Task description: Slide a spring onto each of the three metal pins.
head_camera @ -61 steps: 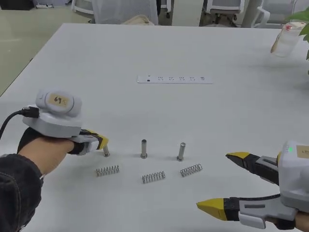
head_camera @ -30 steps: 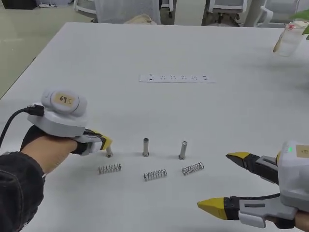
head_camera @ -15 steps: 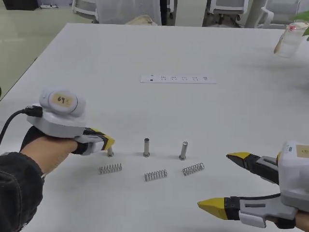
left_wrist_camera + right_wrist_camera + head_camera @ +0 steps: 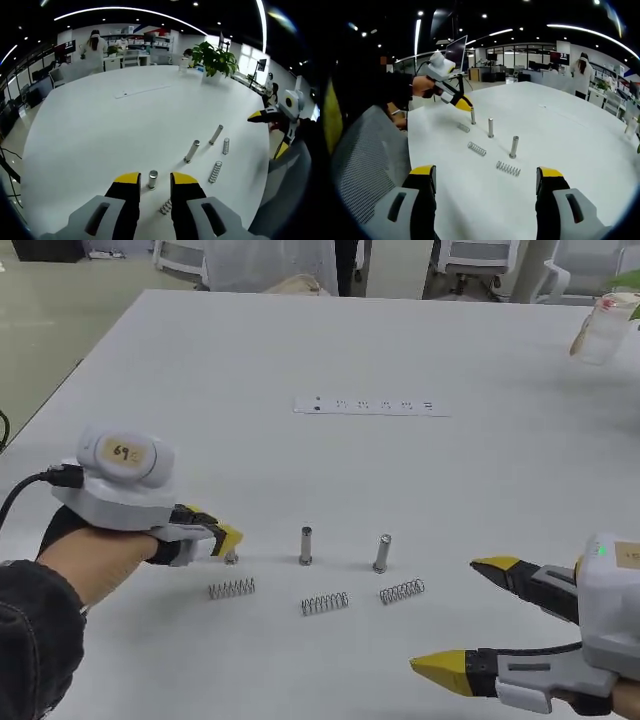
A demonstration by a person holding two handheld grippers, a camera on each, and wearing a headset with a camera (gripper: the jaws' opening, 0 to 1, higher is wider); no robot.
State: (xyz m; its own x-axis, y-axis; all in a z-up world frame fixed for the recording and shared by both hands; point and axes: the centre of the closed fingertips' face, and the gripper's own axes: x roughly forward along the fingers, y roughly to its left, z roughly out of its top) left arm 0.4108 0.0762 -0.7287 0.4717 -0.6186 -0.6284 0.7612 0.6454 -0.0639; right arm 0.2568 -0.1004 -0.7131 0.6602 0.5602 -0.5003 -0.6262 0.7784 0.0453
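Left gripper (image 4: 228, 540) sits at the left pin (image 4: 231, 557), jaws a narrow gap apart w/ the pin between them; slivers of table (image 4: 300, 340) show either side, so not clamped. Right gripper (image 4: 465, 615) is wide open & empty, well apart from the parts. Middle pin (image 4: 306, 545) & right pin (image 4: 382, 552) stand bare. Step: prob. steadying pin 1. Next move needs the right gripper to take the left spring (image 4: 231, 588) by one end and thread it on.
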